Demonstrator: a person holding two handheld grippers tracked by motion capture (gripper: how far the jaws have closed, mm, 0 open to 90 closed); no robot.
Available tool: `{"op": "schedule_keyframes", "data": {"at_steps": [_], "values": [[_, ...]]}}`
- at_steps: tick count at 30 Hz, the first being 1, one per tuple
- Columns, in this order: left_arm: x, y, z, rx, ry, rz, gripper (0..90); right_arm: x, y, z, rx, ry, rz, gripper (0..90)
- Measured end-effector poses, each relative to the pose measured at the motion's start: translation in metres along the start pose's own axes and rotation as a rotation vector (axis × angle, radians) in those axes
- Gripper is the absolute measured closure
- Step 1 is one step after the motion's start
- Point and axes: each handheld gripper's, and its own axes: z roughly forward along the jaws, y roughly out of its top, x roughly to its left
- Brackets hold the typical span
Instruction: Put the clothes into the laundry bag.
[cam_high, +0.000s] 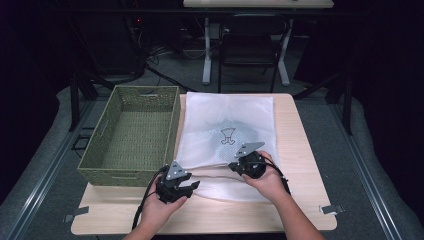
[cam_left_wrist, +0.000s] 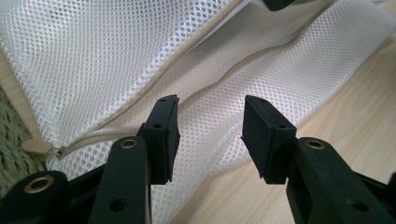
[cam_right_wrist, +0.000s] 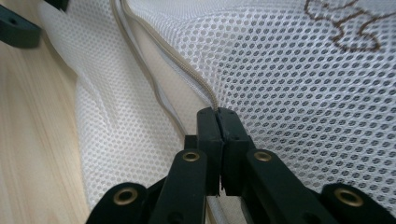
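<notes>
High view: mesh bag (cam_high: 227, 120) lies lengthwise near-to-far, mouth nearest; right gripper (cam_right_wrist: 218, 116) pinches its upper zipper edge, left gripper (cam_left_wrist: 210, 135) gapes empty.

Each gripper was black, the left gripper (cam_high: 186, 186) and the right gripper (cam_high: 239, 166) alike. Each carried a grey three-cornered plate on top and trailed a black cable. Brass-coloured rivets marked the jaw linkages; the pads (cam_left_wrist: 164, 135) were flat, rectangular blocks.
</notes>
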Motion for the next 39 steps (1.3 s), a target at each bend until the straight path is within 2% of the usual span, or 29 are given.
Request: {"op": "schedule_keyframes", "data": {"at_steps": [1, 3, 4, 6, 8, 10, 12, 13, 14, 16, 24, 30, 39], "values": [[0.000, -0.001, -0.001, 0.006, -0.014, -0.006, 56.1, 0.000, -0.002, 0.003, 0.017, 0.000, -0.004, 89.1], [-0.001, -0.003, -0.002, -0.001, -0.013, 0.002, 56.2, 0.000, -0.007, 0.005, 0.042, 0.000, -0.002, 89.1], [-0.001, -0.004, -0.003, 0.005, -0.026, -0.004, 56.2, -0.001, -0.010, 0.006, 0.049, 0.002, 0.000, 89.2], [-0.001, -0.006, -0.003, 0.004, -0.022, 0.004, 56.2, -0.002, -0.014, 0.007, 0.057, 0.009, 0.013, 89.2], [-0.002, -0.008, -0.003, 0.001, -0.025, -0.006, 56.1, -0.003, -0.018, 0.008, 0.064, 0.011, 0.016, 89.2], [-0.002, -0.010, -0.002, -0.004, -0.013, -0.006, 56.1, -0.003, -0.019, 0.008, 0.063, 0.014, 0.022, 89.2], [0.000, -0.012, -0.001, 0.000, -0.023, -0.025, 56.1, -0.002, -0.021, 0.008, 0.053, 0.018, 0.029, 89.2], [0.002, -0.012, -0.002, -0.004, -0.020, -0.019, 56.1, -0.002, -0.021, 0.008, 0.050, 0.021, 0.031, 89.1], [0.002, -0.013, -0.002, -0.010, -0.018, -0.034, 55.9, -0.001, -0.021, 0.008, 0.044, 0.025, 0.035, 89.1], [0.004, -0.014, -0.002, -0.013, -0.012, -0.034, 55.9, 0.000, -0.022, 0.008, 0.035, 0.030, 0.045, 89.1], [0.007, -0.017, -0.001, -0.021, -0.021, -0.061, 55.5, 0.003, -0.024, 0.014, 0.044, 0.037, 0.039, 89.0], [0.008, -0.017, -0.003, -0.026, -0.030, -0.062, 54.0, 0.004, -0.024, 0.012, 0.038, 0.035, 0.037, 88.4], [0.007, -0.017, -0.008, -0.056, -0.044, -0.061, 50.2, 0.009, -0.020, 0.003, 0.040, 0.042, 0.033, 74.2]]}}
